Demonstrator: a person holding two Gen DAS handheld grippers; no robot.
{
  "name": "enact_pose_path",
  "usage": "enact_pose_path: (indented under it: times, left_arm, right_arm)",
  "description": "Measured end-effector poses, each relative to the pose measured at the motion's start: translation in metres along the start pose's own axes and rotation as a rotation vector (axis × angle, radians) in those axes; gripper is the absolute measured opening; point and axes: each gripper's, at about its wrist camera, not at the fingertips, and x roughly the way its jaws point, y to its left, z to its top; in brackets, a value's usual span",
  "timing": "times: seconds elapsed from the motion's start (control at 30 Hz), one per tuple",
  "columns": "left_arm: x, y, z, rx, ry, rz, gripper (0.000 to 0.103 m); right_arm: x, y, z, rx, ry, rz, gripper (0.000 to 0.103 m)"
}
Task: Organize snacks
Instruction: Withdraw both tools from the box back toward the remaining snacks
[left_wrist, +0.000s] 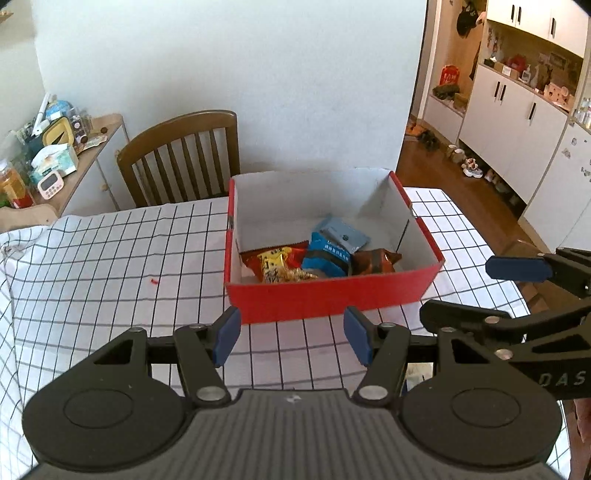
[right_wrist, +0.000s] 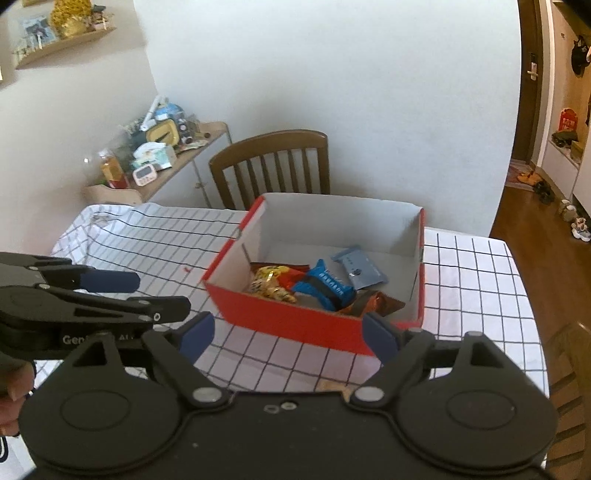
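A red cardboard box with a white inside stands on the checked tablecloth. In it lie several snack packs: a red and yellow pack, a blue pack, a pale blue pack and a brown pack. My left gripper is open and empty, just in front of the box. My right gripper is open and empty, at the box's near wall. Each gripper also shows from the side in the other's view: the right, the left.
A wooden chair stands behind the table at the wall. A side shelf with clutter is at the back left. A small red scrap lies on the cloth left of the box. The table edge runs at the right.
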Motion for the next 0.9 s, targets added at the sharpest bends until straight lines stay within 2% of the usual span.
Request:
enact_pose_path:
  times: [0.13, 0.2, 0.37, 0.9]
  left_arm:
    - [-0.014, 0.0, -0.018, -0.003, -0.012, -0.011, 0.062]
    - [-0.019, 0.0, -0.026, -0.01, -0.014, -0.021, 0.066]
    - [-0.026, 0.0, -0.05, -0.025, -0.005, -0.03, 0.069]
    - [-0.005, 0.007, -0.114, -0.122, 0.088, -0.058, 0.086]
  right_arm:
    - [-0.013, 0.005, -0.011, 0.003, -0.017, 0.026, 0.093]
    - [-0.018, 0.006, -0.019, 0.008, -0.017, 0.036, 0.093]
    - [-0.029, 0.012, -0.042, 0.003, -0.027, 0.032, 0.097]
    - [-0.03, 0.009, -0.113, 0.04, 0.014, 0.017, 0.102]
